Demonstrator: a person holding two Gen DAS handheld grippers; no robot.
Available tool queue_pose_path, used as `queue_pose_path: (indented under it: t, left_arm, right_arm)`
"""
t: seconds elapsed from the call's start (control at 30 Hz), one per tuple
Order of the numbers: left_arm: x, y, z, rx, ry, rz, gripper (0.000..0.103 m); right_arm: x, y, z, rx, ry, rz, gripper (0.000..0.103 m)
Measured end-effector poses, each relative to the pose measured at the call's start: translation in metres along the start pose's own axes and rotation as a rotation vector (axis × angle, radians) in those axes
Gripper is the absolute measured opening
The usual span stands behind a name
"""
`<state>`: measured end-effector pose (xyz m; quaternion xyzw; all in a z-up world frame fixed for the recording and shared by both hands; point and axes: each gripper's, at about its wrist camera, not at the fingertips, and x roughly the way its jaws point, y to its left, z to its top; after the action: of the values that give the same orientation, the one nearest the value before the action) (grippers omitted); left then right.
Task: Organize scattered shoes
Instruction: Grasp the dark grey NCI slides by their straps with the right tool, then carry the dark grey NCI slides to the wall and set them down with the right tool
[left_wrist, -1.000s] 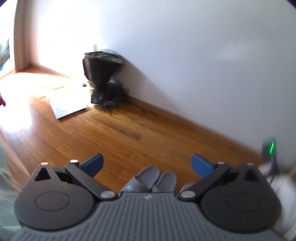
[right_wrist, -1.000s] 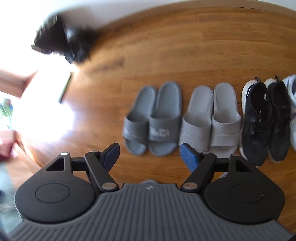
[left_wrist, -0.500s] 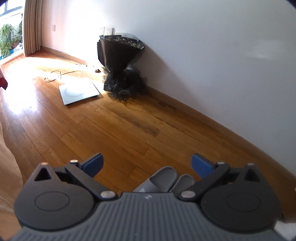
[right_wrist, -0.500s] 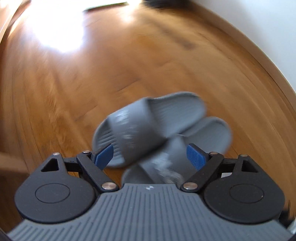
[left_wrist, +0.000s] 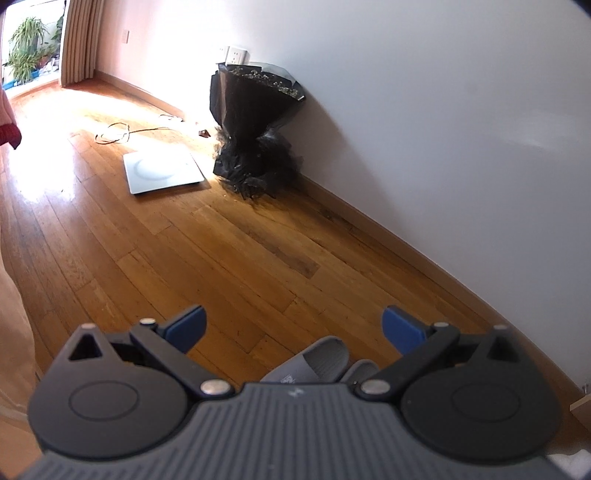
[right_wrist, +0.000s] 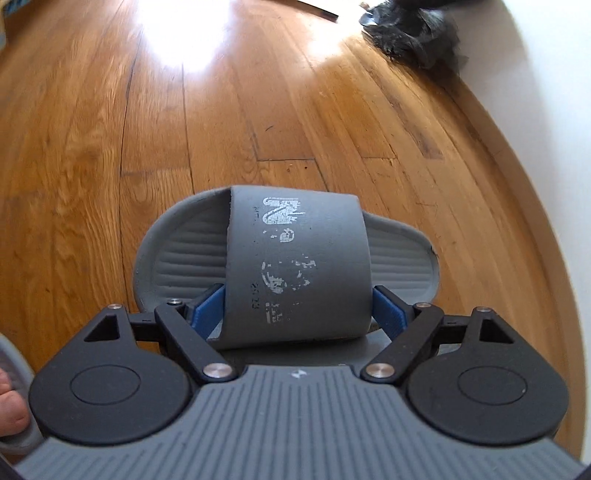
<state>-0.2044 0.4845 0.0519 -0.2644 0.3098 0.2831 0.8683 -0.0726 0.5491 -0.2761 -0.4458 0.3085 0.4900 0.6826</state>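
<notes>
Right gripper, jaws spread and straddling the strap of the grey slide sandal; sandal's long axis runs crosswise to the fingers. Left gripper open, empty.

1. You work in a home, in a living room: wooden plank floor, white wall with a socket.
2. You see a curtain, balcony plants, and a black-wrapped bouquet by the wall.

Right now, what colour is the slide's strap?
Dark grey strap with worn white print; clearest in the right wrist view.
</notes>
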Motion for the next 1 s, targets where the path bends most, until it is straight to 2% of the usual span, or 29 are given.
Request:
queue_pose_path:
  t: [0.13, 0.27, 0.37, 0.47, 0.57, 0.6, 0.67, 0.73, 0.8, 0.9, 1.0]
  left_arm:
    - [0.000, -0.001, 0.000, 0.001, 0.007, -0.023, 0.103]
    - [0.001, -0.002, 0.000, 0.007, 0.015, -0.044, 0.103]
    - [0.001, -0.003, -0.001, 0.016, 0.022, -0.059, 0.103]
    - [0.000, -0.002, -0.001, 0.011, 0.017, -0.066, 0.103]
    - [0.000, 0.000, -0.002, 0.001, 0.017, -0.066, 0.103]
    - [0.000, 0.000, -0.002, 0.002, 0.021, -0.066, 0.103]
    - [0.002, -0.001, -0.003, 0.007, 0.031, -0.067, 0.103]
    - [0.004, -0.001, -0.004, 0.011, 0.039, -0.069, 0.103]
    - [0.004, -0.002, -0.005, 0.012, 0.043, -0.073, 0.103]
    - [0.005, -0.002, -0.006, 0.011, 0.045, -0.071, 0.103]
    - [0.006, -0.002, -0.008, 0.011, 0.056, -0.073, 0.103]
  right_arm:
    - [-0.001, -0.009, -0.005, 0.035, -0.004, -0.042, 0.091]
    - [-0.012, -0.012, -0.010, 0.072, -0.042, 0.013, 0.095]
    - [-0.022, -0.020, -0.018, 0.164, -0.066, 0.002, 0.101]
    - [-0.017, -0.025, -0.031, 0.224, 0.009, 0.029, 0.101]
    - [-0.006, -0.018, -0.045, 0.145, 0.055, 0.033, 0.100]
    - [-0.004, -0.014, -0.048, 0.100, 0.049, 0.020, 0.097]
    - [0.005, 0.003, -0.056, -0.120, 0.052, -0.032, 0.082]
    - [0.005, 0.008, -0.060, -0.213, 0.021, -0.029, 0.081]
    - [0.001, 0.011, -0.062, -0.251, -0.008, 0.006, 0.081]
    - [-0.002, 0.020, -0.065, -0.322, -0.049, 0.006, 0.081]
    - [-0.003, 0.016, -0.062, -0.299, -0.051, 0.028, 0.081]
